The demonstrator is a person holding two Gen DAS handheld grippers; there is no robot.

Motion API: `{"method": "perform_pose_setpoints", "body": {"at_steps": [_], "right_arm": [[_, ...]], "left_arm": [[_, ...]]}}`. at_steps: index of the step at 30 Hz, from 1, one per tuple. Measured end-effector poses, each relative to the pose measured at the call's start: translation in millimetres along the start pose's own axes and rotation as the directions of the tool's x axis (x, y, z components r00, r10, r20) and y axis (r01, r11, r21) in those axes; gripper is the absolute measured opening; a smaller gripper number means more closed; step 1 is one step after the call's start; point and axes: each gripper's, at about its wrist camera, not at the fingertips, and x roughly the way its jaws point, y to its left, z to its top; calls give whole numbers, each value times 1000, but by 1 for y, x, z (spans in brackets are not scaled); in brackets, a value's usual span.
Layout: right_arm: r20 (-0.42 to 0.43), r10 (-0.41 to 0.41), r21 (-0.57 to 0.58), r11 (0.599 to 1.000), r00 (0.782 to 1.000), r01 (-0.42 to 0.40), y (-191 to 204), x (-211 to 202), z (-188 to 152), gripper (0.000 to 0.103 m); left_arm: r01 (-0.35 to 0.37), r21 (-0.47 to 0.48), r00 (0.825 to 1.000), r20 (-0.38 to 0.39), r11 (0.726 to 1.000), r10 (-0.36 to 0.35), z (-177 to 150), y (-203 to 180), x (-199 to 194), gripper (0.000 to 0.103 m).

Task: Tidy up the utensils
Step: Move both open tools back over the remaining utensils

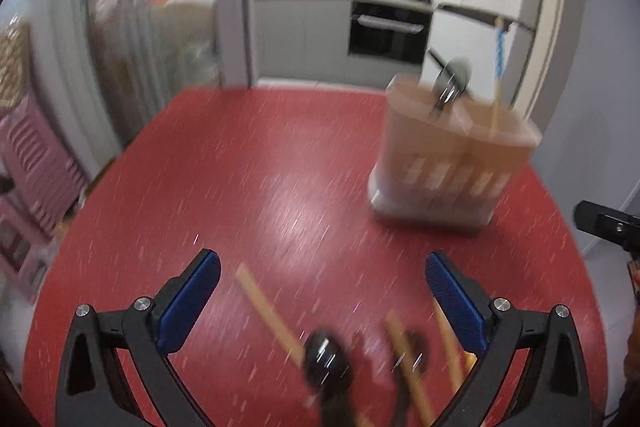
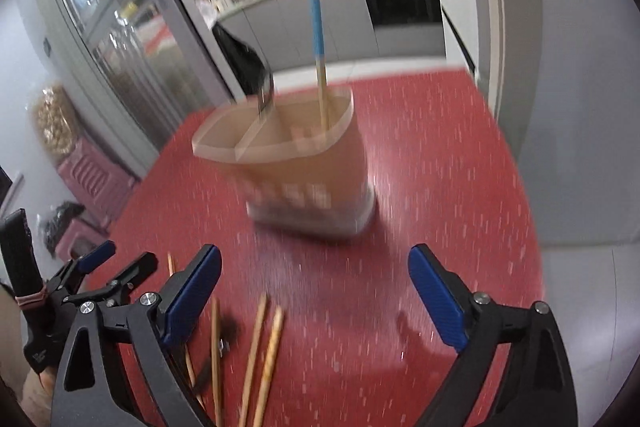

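Observation:
A tan utensil holder (image 1: 452, 155) with a white base stands on the red table (image 1: 260, 167), ahead and to the right of my left gripper (image 1: 322, 263). A dark spoon (image 1: 452, 75) and a blue-banded chopstick (image 1: 498, 67) stand in it. The left jaws are wide open above loose wooden chopsticks (image 1: 268, 311) and a black spoon (image 1: 326, 359), gripping nothing. In the right wrist view the holder (image 2: 304, 163) is straight ahead, and my right gripper (image 2: 316, 255) is open and empty. More chopsticks (image 2: 264, 355) lie near its left finger. The left gripper (image 2: 120, 259) shows at the left.
Pink plastic crates (image 1: 36, 163) stand off the table's left edge, beside a glass sliding door (image 1: 152, 39). Beyond the table's far edge a kitchen with an oven (image 1: 388, 31) shows. The red tabletop (image 2: 440, 167) is bare around the holder.

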Motion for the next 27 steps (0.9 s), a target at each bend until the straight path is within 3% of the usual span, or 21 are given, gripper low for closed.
{"method": "perform_pose_setpoints", "body": {"at_steps": [6, 12, 27], "right_arm": [[-123, -22, 30, 999, 992, 26, 1, 14, -44, 96], [-211, -41, 30, 998, 977, 49, 11, 25, -73, 96], [-271, -131, -56, 991, 953, 120, 28, 38, -96, 96]], "left_arm": [[-57, -62, 993, -102, 996, 51, -47, 26, 5, 103], [-66, -93, 984, -169, 993, 50, -79, 37, 8, 103], [-61, -33, 974, -219, 998, 52, -93, 32, 14, 103]]}}
